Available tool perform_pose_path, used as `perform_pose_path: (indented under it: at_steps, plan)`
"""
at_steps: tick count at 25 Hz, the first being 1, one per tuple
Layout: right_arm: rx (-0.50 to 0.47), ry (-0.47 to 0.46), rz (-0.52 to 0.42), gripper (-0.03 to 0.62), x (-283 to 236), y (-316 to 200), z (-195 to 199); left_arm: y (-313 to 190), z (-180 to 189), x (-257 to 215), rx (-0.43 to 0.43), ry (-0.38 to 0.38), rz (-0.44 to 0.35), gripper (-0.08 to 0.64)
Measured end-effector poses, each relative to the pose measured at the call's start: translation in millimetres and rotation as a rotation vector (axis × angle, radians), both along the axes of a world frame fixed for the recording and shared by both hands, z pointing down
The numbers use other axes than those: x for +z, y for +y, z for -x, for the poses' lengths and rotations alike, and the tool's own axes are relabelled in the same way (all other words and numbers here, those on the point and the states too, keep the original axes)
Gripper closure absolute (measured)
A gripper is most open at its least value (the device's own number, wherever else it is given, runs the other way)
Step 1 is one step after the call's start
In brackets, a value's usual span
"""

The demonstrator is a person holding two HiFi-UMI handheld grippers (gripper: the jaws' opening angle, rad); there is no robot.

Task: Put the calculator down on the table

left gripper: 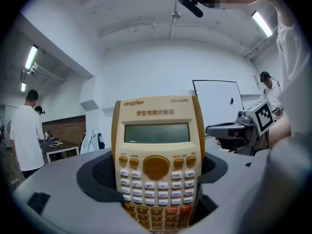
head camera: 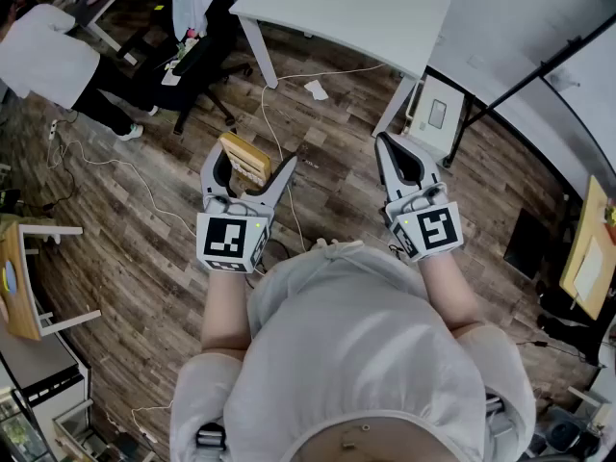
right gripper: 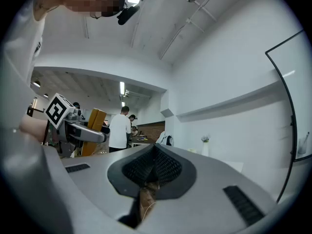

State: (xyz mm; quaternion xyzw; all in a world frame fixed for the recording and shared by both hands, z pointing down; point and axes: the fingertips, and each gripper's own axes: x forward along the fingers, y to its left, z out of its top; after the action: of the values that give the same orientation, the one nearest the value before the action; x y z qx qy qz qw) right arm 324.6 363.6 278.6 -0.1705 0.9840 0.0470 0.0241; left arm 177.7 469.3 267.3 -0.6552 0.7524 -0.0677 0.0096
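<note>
A cream and tan calculator (head camera: 244, 160) stands upright between the wide-spread jaws of my left gripper (head camera: 250, 162), which is shut on it and held level above the wooden floor. In the left gripper view the calculator (left gripper: 156, 130) fills the middle with its screen and keys facing the camera, and the left gripper (left gripper: 156, 184) grips its lower edges. My right gripper (head camera: 384, 141) hangs level to the right with its jaws together and nothing in them. In the right gripper view the pads of the right gripper (right gripper: 153, 155) meet. A white table (head camera: 346, 8) stands ahead.
Cables (head camera: 274, 114) trail across the wood floor. A person in white (head camera: 43, 51) and a black office chair (head camera: 192, 65) are at the far left. A wooden stool (head camera: 24, 287) stands at the left. A white box (head camera: 435, 114) leans by the table leg.
</note>
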Motion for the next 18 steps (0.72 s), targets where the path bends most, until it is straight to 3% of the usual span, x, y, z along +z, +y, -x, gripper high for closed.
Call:
perform_pose_path:
  at_steps: [18]
  plan:
    - [0.017,0.036,0.002,0.589,14,26,51,16,52,16,0.023,0.047,-0.007,0.141]
